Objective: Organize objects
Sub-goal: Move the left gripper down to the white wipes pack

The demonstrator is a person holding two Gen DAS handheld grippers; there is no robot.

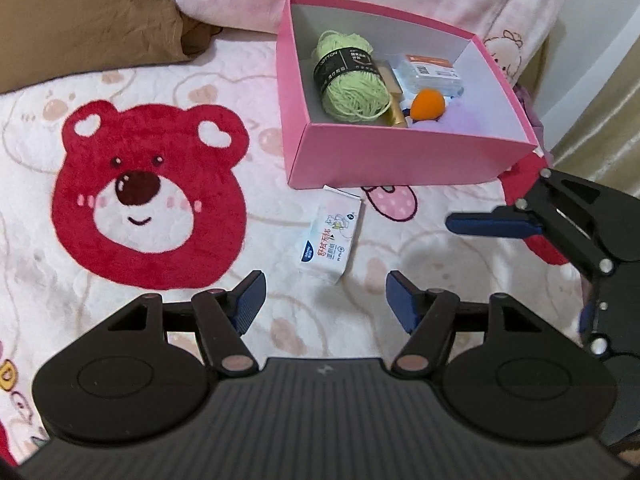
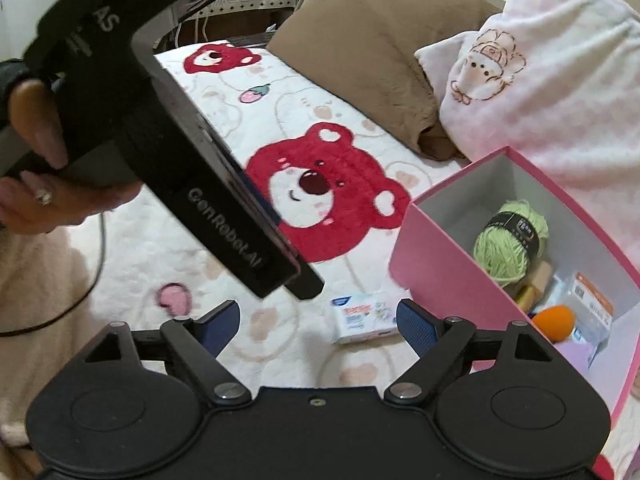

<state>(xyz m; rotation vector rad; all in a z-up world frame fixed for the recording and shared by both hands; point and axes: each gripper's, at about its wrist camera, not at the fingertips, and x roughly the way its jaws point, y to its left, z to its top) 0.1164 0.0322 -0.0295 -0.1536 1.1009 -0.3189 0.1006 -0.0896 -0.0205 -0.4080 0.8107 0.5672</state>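
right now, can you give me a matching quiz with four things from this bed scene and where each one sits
Things:
1. green yarn ball
2. wet wipes pack
3. orange sponge
4. brown pillow

Places:
A. on the blanket, outside the pink box
B. in the box, against its left wall
C. behind the box, at the head of the bed
D. in the box, right of the yarn

Pairs: 1-B, 2-A, 3-D, 4-C
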